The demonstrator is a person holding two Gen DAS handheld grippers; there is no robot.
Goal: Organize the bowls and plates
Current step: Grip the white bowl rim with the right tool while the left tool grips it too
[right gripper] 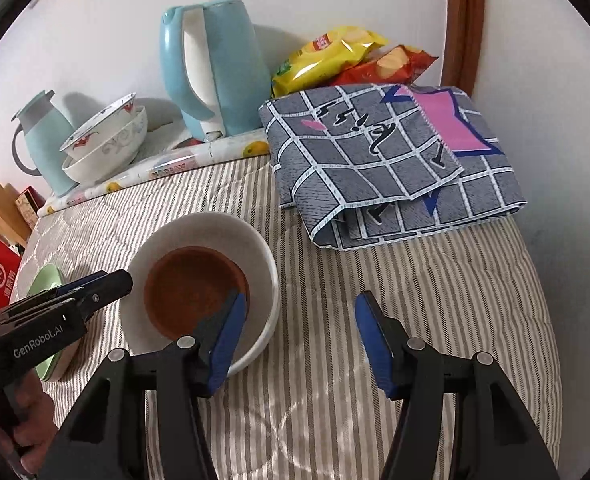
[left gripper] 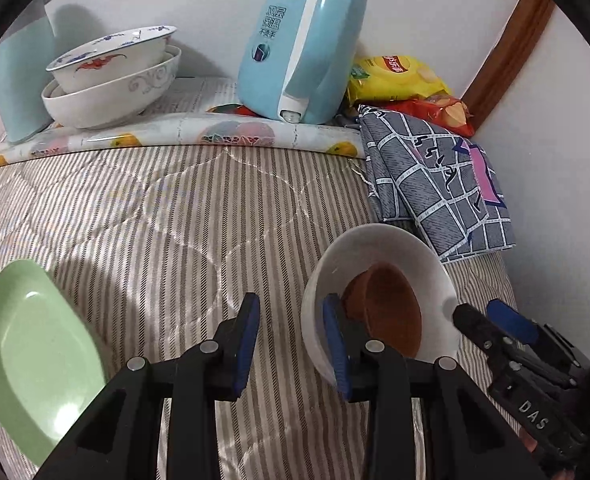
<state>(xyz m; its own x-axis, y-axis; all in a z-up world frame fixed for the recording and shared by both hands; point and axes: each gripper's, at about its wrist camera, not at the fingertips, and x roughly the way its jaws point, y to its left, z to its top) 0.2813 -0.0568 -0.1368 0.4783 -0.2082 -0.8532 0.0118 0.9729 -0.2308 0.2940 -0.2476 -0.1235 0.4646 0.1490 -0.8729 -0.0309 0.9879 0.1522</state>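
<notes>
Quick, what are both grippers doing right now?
Left gripper: open, holding nothing, at the white bowl.
Right gripper: open, holding nothing.

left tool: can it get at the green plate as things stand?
Probably yes. The green plate lies bare on the striped cover just beside the left tool, nothing on it or between them; the jaws stand open and empty.

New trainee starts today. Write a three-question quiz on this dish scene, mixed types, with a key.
1. True or false: the brown dish sits inside the white bowl.
2. Which lies left of the left gripper? A) green plate B) blue kettle C) folded cloth
3. Fill in: two patterned bowls are stacked beside the ____.

Key: 1 true; 2 A; 3 kettle.
</notes>
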